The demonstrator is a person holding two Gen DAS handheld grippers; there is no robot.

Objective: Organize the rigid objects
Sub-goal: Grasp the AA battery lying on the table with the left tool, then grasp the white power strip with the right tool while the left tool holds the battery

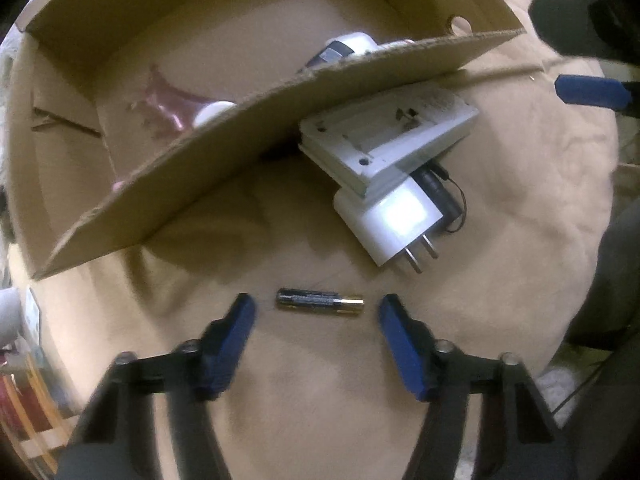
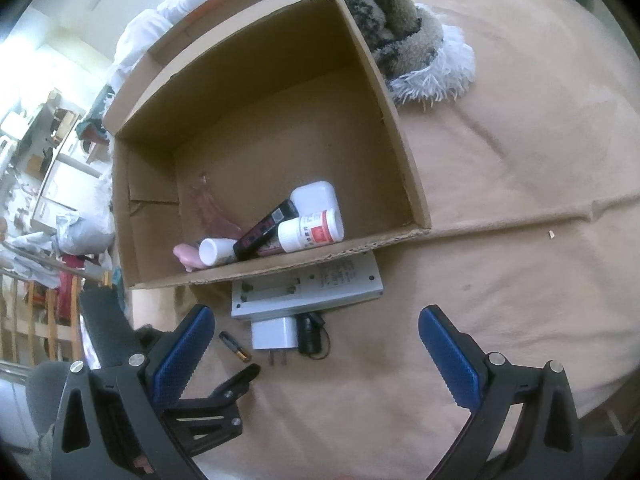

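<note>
Black-and-gold battery (image 1: 320, 302) lies crosswise on the tan cloth (image 1: 320, 400) in the left wrist view, between the left gripper's (image 1: 316, 312) blue pads, which stand apart and clear of both its ends. Right wrist view: the right gripper (image 2: 316, 336) gapes wide above the cloth; the battery (image 2: 235, 346) lies just inside its left pad, near the cardboard box (image 2: 404, 160).

One battery (image 1: 320, 302), two bottles (image 2: 311, 230)
</note>
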